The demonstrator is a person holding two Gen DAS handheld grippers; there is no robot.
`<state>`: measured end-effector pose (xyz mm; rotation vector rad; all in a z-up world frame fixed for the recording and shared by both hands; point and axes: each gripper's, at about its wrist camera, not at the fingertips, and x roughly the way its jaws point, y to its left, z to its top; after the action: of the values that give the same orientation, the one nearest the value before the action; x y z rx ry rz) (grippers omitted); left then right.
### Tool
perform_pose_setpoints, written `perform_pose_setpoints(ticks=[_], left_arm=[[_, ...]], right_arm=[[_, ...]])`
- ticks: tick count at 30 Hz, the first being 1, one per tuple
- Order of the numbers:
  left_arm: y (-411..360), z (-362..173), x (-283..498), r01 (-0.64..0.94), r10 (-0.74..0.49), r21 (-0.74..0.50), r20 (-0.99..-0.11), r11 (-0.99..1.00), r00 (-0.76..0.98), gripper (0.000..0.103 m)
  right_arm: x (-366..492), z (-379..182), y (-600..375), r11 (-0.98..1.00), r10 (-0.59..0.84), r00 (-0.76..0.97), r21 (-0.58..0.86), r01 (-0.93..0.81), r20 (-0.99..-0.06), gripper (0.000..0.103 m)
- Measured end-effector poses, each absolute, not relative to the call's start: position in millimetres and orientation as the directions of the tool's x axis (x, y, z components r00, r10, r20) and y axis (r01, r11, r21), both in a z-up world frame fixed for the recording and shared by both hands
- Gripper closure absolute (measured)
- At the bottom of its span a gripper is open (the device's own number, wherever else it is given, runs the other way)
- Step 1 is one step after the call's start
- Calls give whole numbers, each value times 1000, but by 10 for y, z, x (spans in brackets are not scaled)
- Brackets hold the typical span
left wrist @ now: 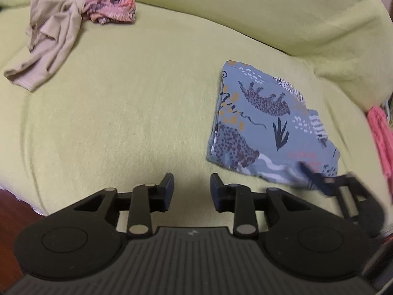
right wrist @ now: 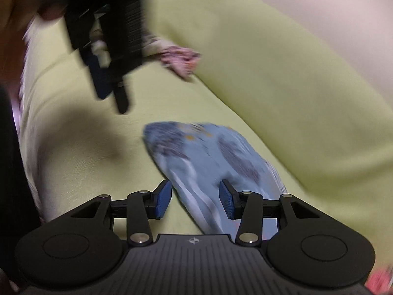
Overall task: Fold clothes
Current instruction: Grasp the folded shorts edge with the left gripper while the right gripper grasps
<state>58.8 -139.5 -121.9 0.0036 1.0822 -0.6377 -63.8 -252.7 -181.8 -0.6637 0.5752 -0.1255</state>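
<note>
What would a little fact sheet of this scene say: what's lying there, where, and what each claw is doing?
surface: yellow-green sofa cover
folded item: blue leopard-print garment, lying flat on the seat
unfolded pile: beige garment crumpled beside pink patterned garment, far across the seat
left claw: open, holding nothing, over bare cover
right claw: open, at the near edge of the blue garment
image quality: right view blurred
</note>
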Motion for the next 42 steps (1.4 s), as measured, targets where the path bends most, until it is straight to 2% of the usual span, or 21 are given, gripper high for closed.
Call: perform_pose_setpoints(ticks=[3,5,7,9,13,15,21,25,27,30,31,33,34,35,37,40,41,42], left_arm=[[-1379,-1296,778,428,-534,-407,-812,807,235,72],[-1377,-1364,908,379,-572,-478,-798,792,189,70],[-1380,-1438,1033,327,-615,-549,-775,769,145,69],[-1377,-1520,1135,260,-669,-629,-736,733,104,65],[-1352,-1684,1257,115,-781,-773,-622,624,58,56],[-1377,-1713,1263,94,-785,-779,-616,620,69,51],[-1521,-1823,1286,78,-779,-776,-625,626,45,49],[-1613,-1918,1372,42,-821,-820,-571,571,11,47],[-1699,-1964,1421,48,-834,-833,-552,551,-8,51],[-1852,-2048,1470,55,-851,-852,-523,521,-43,64],[-1903,-2066,1478,67,-854,-856,-517,513,-53,74],[-1977,-2060,1482,114,-842,-841,-537,529,-52,83],[-1996,-2041,1478,148,-833,-828,-552,541,-42,87],[-1997,-2019,1465,181,-825,-815,-565,550,-35,87],[-1981,-1988,1434,227,-810,-792,-586,567,-22,88],[-1970,-2013,1428,234,-814,-795,-580,560,-23,89],[-1970,-2023,1432,232,-817,-798,-577,557,-23,89],[-1983,-2028,1436,233,-817,-798,-576,556,-21,89]], right_arm=[[-456,-2004,-2415,690,-297,848,-712,-126,-438,59],[-381,-2109,-2365,617,-303,863,-773,-144,-403,63],[-326,-2135,-2349,585,-295,865,-792,-173,-406,85],[-296,-2084,-2387,615,-281,863,-769,-175,-421,88],[-278,-1959,-2471,651,-261,866,-740,-169,-427,89],[-256,-1916,-2495,655,-254,867,-736,-171,-428,89],[-201,-1720,-2655,724,-232,882,-678,-125,-410,89],[-162,-1612,-2743,745,-228,895,-660,-94,-384,89],[-142,-1581,-2767,748,-225,899,-658,-88,-376,89],[-117,-1553,-2800,756,-214,903,-648,-88,-373,89],[-111,-1557,-2806,756,-208,904,-647,-93,-373,89],[-102,-1575,-2822,754,-197,901,-647,-112,-386,86],[-114,-1575,-2840,757,-190,899,-642,-123,-396,80],[-142,-1560,-2879,769,-180,896,-626,-130,-407,77],[-238,-1470,-3080,834,-133,886,-533,-142,-445,63],[-300,-1245,-3782,965,-43,844,-240,-103,-535,57],[-310,-1169,-4054,989,-10,829,-130,-76,-560,53],[-310,-1105,-4354,999,6,809,-23,-25,-587,44]])
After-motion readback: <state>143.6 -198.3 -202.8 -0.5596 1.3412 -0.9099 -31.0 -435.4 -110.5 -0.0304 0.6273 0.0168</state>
